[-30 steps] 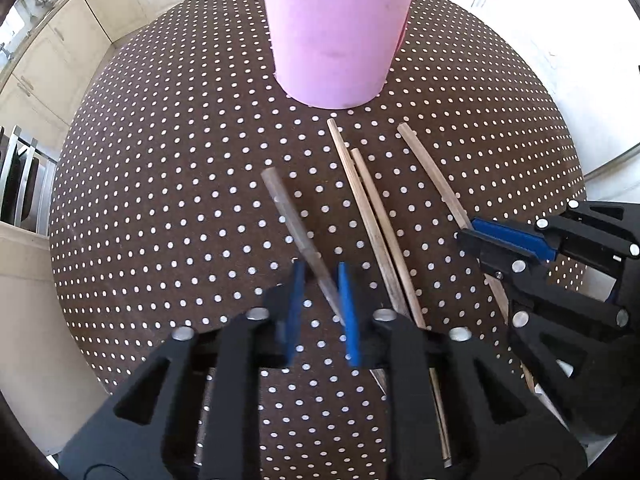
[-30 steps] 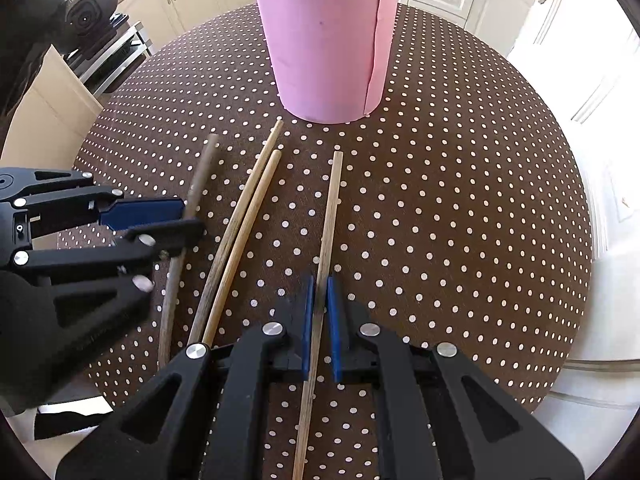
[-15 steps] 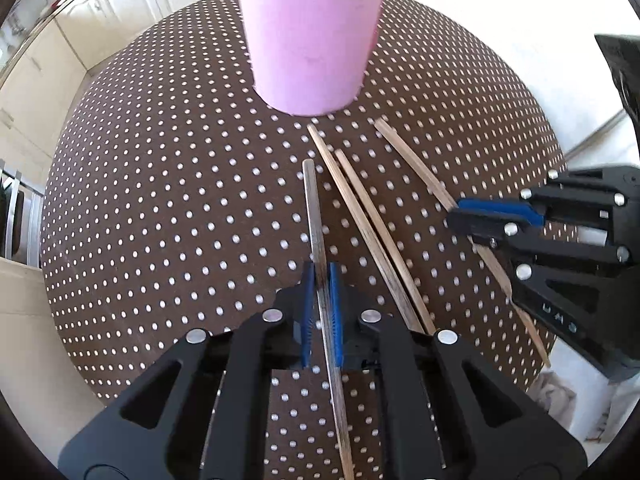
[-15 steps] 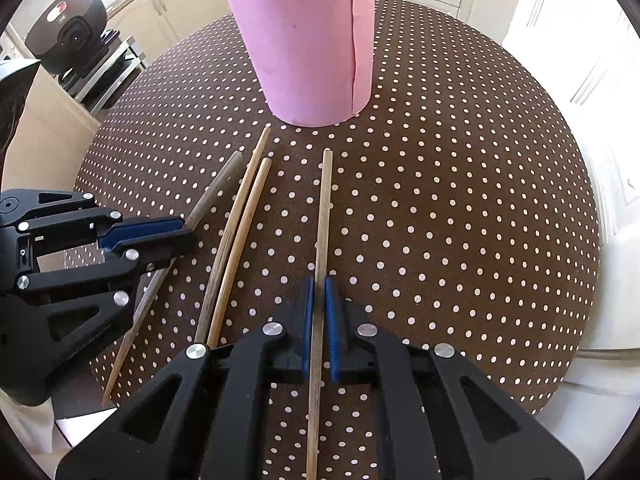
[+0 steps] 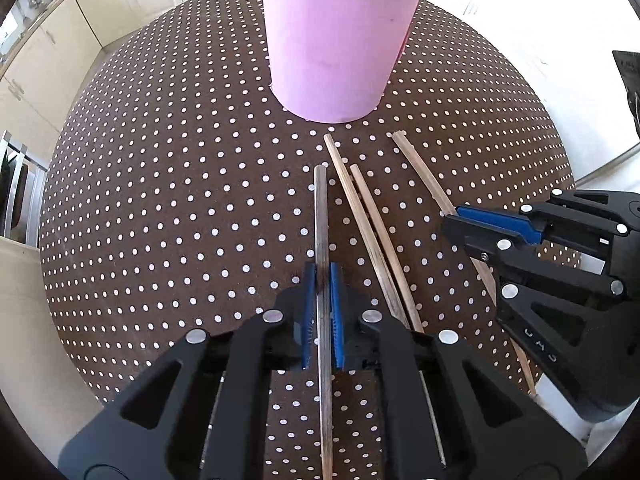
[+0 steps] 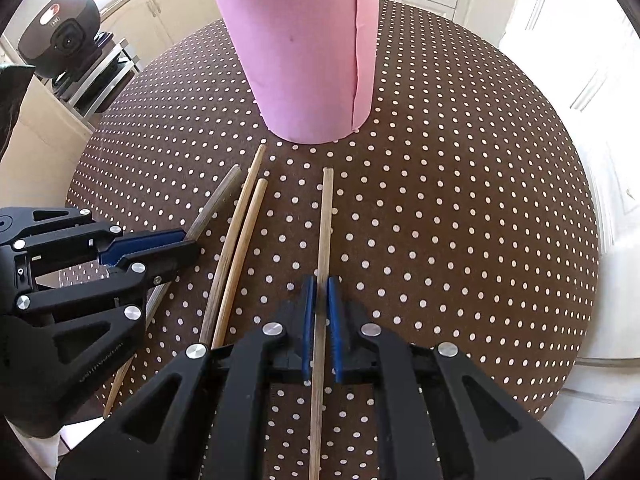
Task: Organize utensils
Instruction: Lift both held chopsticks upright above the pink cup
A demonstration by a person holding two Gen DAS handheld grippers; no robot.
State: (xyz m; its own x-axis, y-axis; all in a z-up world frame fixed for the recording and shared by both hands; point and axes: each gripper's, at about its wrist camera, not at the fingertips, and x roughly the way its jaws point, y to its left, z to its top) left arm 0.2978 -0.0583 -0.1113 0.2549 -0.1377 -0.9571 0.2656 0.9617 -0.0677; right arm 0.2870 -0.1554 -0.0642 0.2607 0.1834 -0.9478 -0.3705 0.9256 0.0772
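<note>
on the left, the left gripper (image 5: 322, 280) has its blue pads pressed in on the greyish chopstick (image 5: 320, 216), which runs straight up the middle of the left wrist view with its far end short of the pink holder (image 5: 336, 40). from the right wrist view that same stick (image 6: 216, 200) slants away from the gripper toward the holder.

in the middle, two pale chopsticks (image 5: 368, 224) lie side by side on the dotted tablecloth (image 5: 168, 184), touching along part of their length and held by neither gripper, their far ends near the foot of the holder.

on the right, the right gripper (image 6: 319, 284) pinches the light chopstick (image 6: 327, 216) close along its length, the far end pointing at the holder's base. the pink holder (image 6: 304, 64) stands upright at the far side of the table, and stick tops show above its rim.

the step in hand looks like lifting both pinched sticks to drop them in the holder. to do it well, each grip should stay firm while the stick is tipped upright, since a thin round stick can swivel between flat pads. the lower end should clear the rim before release, and the two grippers are best taken in one after the other so they do not crowd the opening or knock the light-looking holder.
</note>
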